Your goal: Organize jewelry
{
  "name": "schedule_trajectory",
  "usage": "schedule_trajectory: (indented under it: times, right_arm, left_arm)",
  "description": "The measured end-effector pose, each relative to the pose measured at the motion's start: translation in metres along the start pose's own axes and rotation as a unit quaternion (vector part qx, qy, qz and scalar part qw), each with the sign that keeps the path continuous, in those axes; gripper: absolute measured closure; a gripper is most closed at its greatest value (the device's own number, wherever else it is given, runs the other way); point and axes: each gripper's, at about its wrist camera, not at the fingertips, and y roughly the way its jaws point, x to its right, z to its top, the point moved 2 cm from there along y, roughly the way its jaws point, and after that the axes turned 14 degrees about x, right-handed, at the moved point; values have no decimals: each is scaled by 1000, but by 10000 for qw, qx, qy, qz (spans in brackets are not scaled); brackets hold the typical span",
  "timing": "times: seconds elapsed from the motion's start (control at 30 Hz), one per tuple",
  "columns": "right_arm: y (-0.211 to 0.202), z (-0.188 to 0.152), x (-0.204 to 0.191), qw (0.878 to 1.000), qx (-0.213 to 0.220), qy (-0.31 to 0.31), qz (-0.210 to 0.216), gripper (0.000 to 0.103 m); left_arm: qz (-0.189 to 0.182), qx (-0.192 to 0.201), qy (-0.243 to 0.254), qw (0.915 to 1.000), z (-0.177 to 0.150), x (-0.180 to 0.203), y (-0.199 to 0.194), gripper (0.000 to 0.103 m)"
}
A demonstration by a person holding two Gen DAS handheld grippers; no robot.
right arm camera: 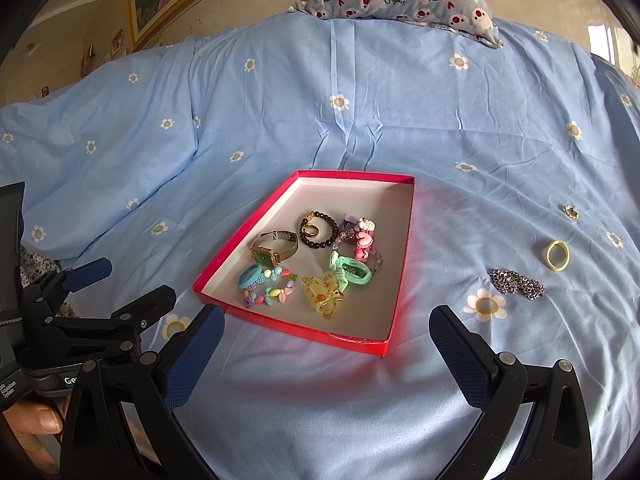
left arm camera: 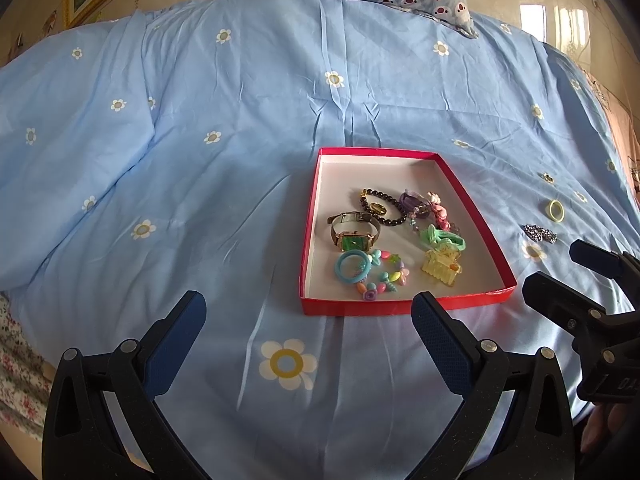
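Left gripper (left arm camera: 308, 316), right gripper (right arm camera: 326, 330) both spread wide, empty, near red tray (right arm camera: 394, 264) front rim

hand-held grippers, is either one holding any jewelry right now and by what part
Nothing is held. The left hand-held gripper and the right hand-held gripper are both open and empty, above the blue bedsheet in front of the red tray.

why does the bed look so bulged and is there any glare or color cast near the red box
Left wrist view: fisheye lens curves the blue bedspread into a dome, corners vignetted dark; bright window reflection on the wall at upper right. Right wrist view: same bulge; the red box throws a pink-red tint on the sheet beside its right wall; the jewelry inside stays sharp.
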Motion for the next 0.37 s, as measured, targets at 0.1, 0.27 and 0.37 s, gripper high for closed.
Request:
schedule_trajectory:
  times: [0.1,0.27,0.37]
  right_arm:
    - [1,0,1,10000,-6,4,0,0]
    - [3,-1,3,10000,-16,54,-7,0]
    - [5,-2,5,10000,-44,77,-12,0]
  left_arm:
    - [1,4,6,10000,1,-1,0,0]
    - [-8,-14,-8,10000,1,0,1,0]
    - [-50,-59,-44,10000,-1,0,6,0]
